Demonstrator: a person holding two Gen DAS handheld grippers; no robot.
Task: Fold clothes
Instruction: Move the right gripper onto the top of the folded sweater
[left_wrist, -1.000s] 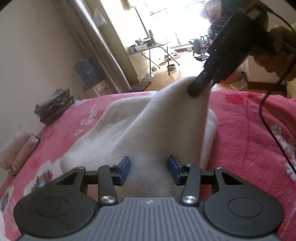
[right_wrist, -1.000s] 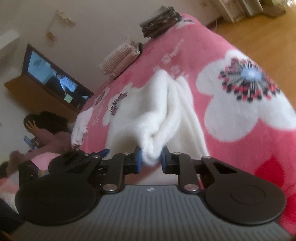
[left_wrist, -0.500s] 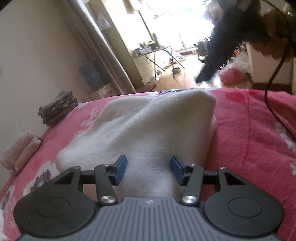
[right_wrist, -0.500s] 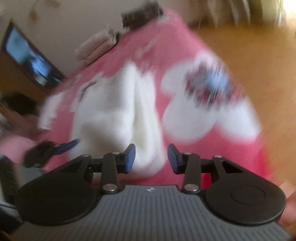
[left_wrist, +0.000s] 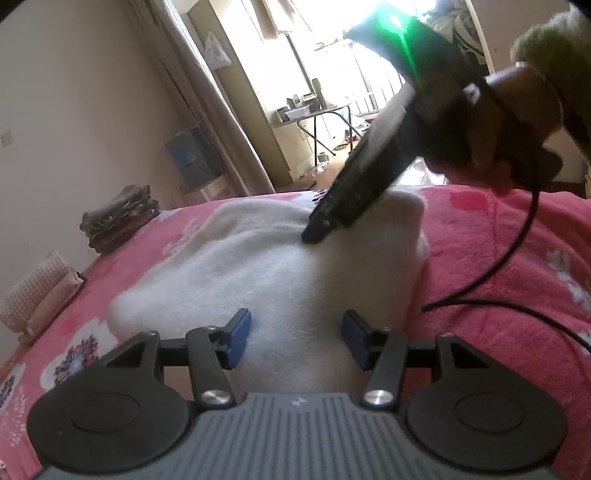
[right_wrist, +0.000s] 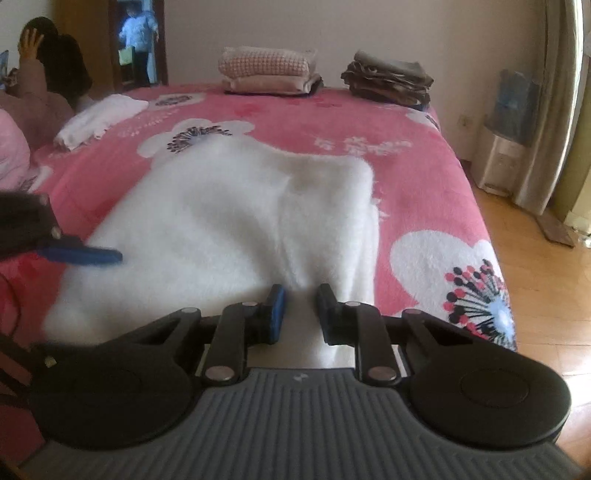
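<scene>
A bed (right_wrist: 424, 177) under a pink blanket printed with white flowers fills the middle of the right wrist view, with a plain pale wall (right_wrist: 332, 33) behind it along the top of the frame and a wooden floor (right_wrist: 535, 266) at the right edge. A long beige curtain (left_wrist: 207, 110) hangs in the upper middle of the left wrist view, and to its right strong daylight pours through a window (left_wrist: 332, 29) above a folding table (left_wrist: 317, 110). A water dispenser (right_wrist: 506, 133) stands against the wall at the right of the right wrist view.
</scene>
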